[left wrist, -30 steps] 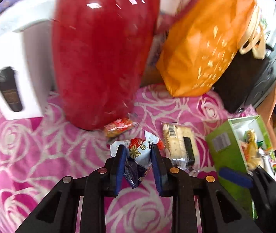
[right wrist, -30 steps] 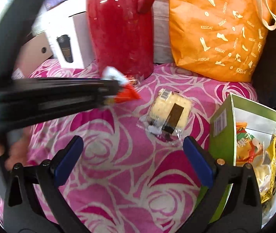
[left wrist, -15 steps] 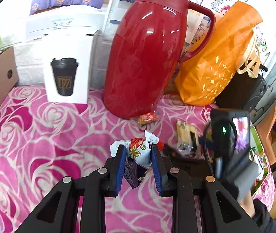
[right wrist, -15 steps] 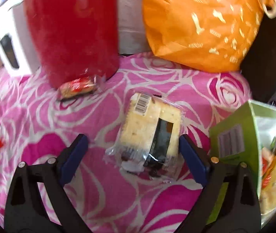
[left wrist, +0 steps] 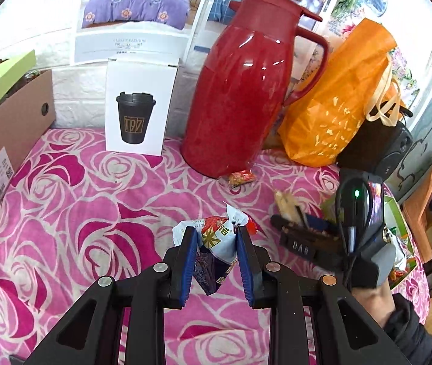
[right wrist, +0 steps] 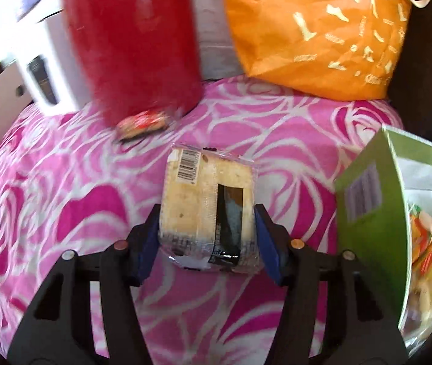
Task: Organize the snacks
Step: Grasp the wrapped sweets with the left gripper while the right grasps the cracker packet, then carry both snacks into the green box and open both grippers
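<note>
Left gripper point(left wrist: 216, 261) clamps one snack packet point(left wrist: 219, 237); right gripper point(right wrist: 206, 237) clamps one wrapped cracker pack point(right wrist: 206, 210); one blurred red sachet point(right wrist: 143, 123) lies loose; green box point(right wrist: 371, 213) cut off.

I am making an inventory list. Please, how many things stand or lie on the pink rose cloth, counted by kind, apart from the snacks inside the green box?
Loose snack packs: 3 (white-red pack in left tool, cracker pack between the right tool's fingers, small red pack)
Boxes: 3 (white cup box, green box, cardboard box)
Jugs: 1 (red jug)
Bags: 1 (orange bag)
Total: 8
</note>
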`<state>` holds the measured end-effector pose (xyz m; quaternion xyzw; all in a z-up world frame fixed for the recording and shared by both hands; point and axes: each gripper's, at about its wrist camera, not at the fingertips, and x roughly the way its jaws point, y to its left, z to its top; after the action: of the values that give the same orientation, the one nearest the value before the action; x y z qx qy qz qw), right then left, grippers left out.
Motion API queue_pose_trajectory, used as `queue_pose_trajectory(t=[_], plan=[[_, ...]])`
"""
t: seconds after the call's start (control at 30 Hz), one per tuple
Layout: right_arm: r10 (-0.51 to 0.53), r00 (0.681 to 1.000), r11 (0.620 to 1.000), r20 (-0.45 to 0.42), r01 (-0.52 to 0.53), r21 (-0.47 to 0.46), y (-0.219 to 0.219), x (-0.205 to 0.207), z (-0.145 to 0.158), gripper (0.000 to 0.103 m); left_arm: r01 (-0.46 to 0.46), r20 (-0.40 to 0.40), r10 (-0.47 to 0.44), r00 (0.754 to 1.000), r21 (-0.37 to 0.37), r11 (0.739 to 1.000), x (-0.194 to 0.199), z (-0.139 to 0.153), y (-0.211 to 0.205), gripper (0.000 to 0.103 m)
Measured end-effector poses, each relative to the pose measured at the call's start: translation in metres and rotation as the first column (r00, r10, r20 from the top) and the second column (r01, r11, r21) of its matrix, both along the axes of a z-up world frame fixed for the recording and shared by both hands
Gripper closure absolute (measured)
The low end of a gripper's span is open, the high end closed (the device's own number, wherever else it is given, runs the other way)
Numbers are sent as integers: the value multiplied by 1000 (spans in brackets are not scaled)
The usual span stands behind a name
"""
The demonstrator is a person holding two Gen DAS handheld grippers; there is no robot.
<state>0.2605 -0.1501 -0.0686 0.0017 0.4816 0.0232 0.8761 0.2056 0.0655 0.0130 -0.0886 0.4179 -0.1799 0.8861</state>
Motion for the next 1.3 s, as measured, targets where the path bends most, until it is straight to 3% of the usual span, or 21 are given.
queue_pose_trajectory(t=[0.33, 0.53, 0.67, 0.83, 0.93, 1.0, 1.03, 1.3], plan=[[236, 971, 972, -41, -235, 24, 29, -84, 2, 43, 19, 15, -19, 1000, 17, 1000, -19, 7, -13, 77], [284, 957, 958, -59, -281, 62, 23, -124, 4, 42, 35, 17, -35, 999, 5, 999, -31, 10, -22, 77], [282, 958, 959, -57, -280, 36, 25, -127, 3, 14, 50, 20, -50, 999, 9, 999, -39, 12, -31, 77], [265, 962, 964, -65, -265, 20, 28, -123, -4, 13, 55, 28, -55, 998, 10, 998, -46, 14, -34, 77], [258, 965, 966, -51, -258, 10, 31, -121, -4, 15, 50, 27, -50, 998, 11, 999, -48, 14, -33, 77], [256, 966, 966, -35, -257, -24, 33, -121, -4, 26, 46, 20, -47, 999, 8, 999, -48, 12, -32, 77], [260, 965, 965, -24, -261, -32, 34, -121, -2, 44, 45, 16, -45, 999, 8, 999, -48, 10, -31, 77], [277, 961, 961, -13, -277, -5, 31, -129, 8, 44, 26, 5, -26, 1000, 7, 1000, -51, 9, -29, 77]])
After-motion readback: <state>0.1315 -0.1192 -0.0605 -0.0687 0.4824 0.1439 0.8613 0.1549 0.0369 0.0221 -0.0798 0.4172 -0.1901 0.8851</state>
